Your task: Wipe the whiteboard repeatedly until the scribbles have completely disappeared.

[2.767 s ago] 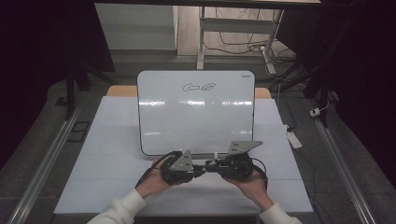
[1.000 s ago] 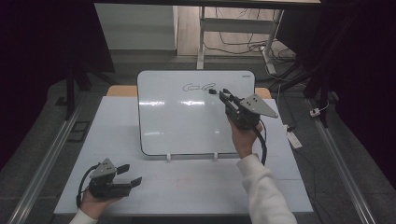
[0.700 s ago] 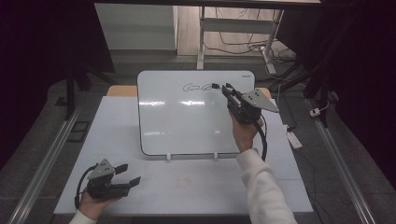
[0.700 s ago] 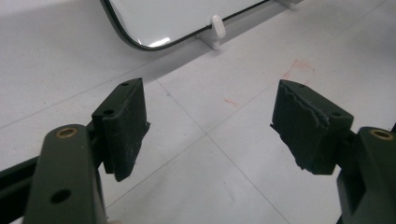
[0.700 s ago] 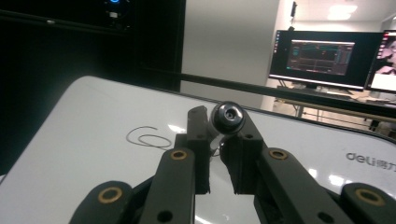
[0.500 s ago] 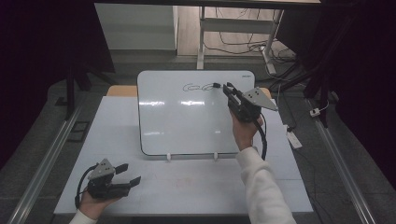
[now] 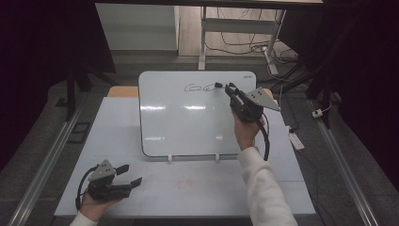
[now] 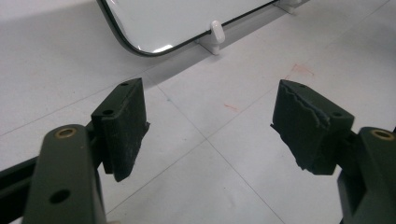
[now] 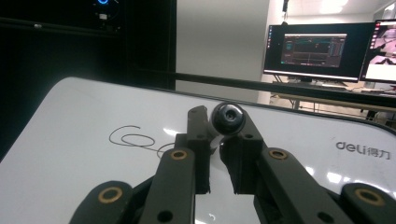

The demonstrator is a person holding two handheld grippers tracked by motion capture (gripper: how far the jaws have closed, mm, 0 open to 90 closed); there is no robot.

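right gripper [image 7: 225,87] clamps a marker [image 9: 227,117] against the whiteboard [image 7: 188,122] by the scribble [image 7: 197,88]; left gripper [image 7: 129,176] rests open-jawed, empty, on the table [image 7: 211,188].

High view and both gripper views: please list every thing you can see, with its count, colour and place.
Whiteboard: one, white with a dark rim, propped on the table's far half.
Feet: two, white, under the whiteboard's near edge.
Marker: one, black end facing the camera, between the right gripper's pads, at the whiteboard's upper part.
Scribble: one, black loops, near the whiteboard's top.
Table: one, white, in the middle.
Monitors: two, lit, behind the table in the right gripper view.
Cables: several, dark, on the floor beyond the table.
Left gripper: one, black, open, at the table's near left.
Right gripper: one, black, shut on the marker.
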